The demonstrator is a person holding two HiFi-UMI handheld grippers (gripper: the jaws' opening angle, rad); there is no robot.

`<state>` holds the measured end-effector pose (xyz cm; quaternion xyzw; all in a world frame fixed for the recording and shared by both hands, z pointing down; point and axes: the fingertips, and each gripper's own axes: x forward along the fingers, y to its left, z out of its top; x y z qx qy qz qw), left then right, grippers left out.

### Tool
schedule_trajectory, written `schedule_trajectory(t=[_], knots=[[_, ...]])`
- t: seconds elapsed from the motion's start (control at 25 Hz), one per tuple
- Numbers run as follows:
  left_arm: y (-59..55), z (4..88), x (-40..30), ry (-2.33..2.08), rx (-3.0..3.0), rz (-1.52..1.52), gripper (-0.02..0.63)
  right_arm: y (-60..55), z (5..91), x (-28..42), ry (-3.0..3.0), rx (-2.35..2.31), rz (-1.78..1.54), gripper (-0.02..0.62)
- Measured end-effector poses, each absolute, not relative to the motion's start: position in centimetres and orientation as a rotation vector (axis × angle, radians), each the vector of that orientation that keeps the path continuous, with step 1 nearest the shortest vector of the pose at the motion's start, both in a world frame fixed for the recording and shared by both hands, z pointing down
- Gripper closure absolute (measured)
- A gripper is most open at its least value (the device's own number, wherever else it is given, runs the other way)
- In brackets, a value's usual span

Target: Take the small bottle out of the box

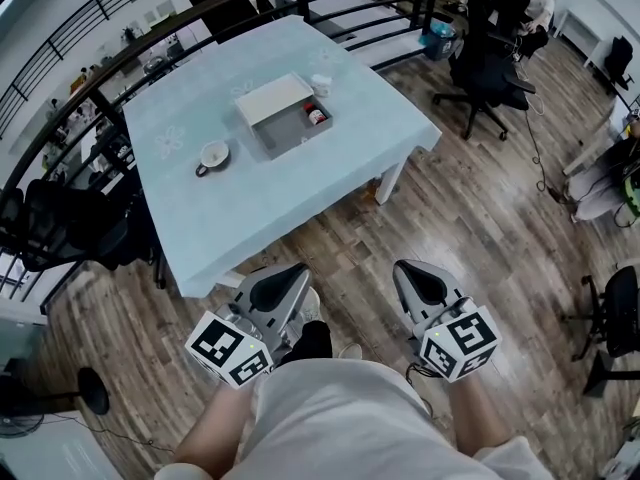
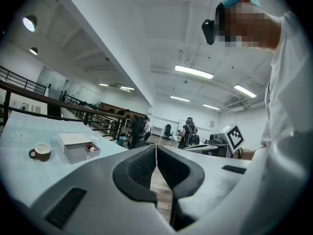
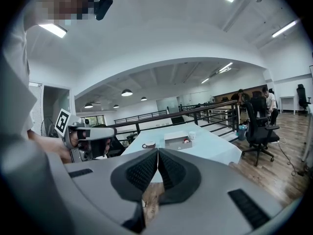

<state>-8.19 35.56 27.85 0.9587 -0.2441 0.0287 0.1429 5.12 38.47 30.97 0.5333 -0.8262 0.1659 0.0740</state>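
Note:
An open grey box [image 1: 290, 123] with its white lid leaning behind it sits on the table [image 1: 250, 198]. Inside it lies a small bottle [image 1: 317, 116] with a red part. The box [image 2: 80, 151] and bottle [image 2: 91, 148] also show far off in the left gripper view, and the box [image 3: 178, 141] in the right gripper view. My left gripper [image 1: 285, 286] and right gripper [image 1: 420, 283] are held close to my body, well short of the table. Both have their jaws shut with nothing between them.
A dark cup [image 1: 213, 155] with a white inside stands left of the box, and a small white cup [image 1: 321, 84] behind it. A black railing [image 1: 150, 43] runs behind the table. Office chairs [image 1: 490, 78] stand to the right on the wood floor.

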Motion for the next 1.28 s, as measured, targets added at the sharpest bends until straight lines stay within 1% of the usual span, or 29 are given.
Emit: schedule_trajectory(t=[0.6, 1.28], knots=[[22.3, 30.7, -8.9, -0.633, 2.726, 0.116, 0.578, 24.9, 32.6, 2.9, -2.436, 1.588, 0.55, 0.574], [9.3, 30.8, -11.9, -0.565, 2.731, 0.121, 0.578, 12.3, 32.0, -0.4, -2.38, 1.645, 0.57, 0.574]])
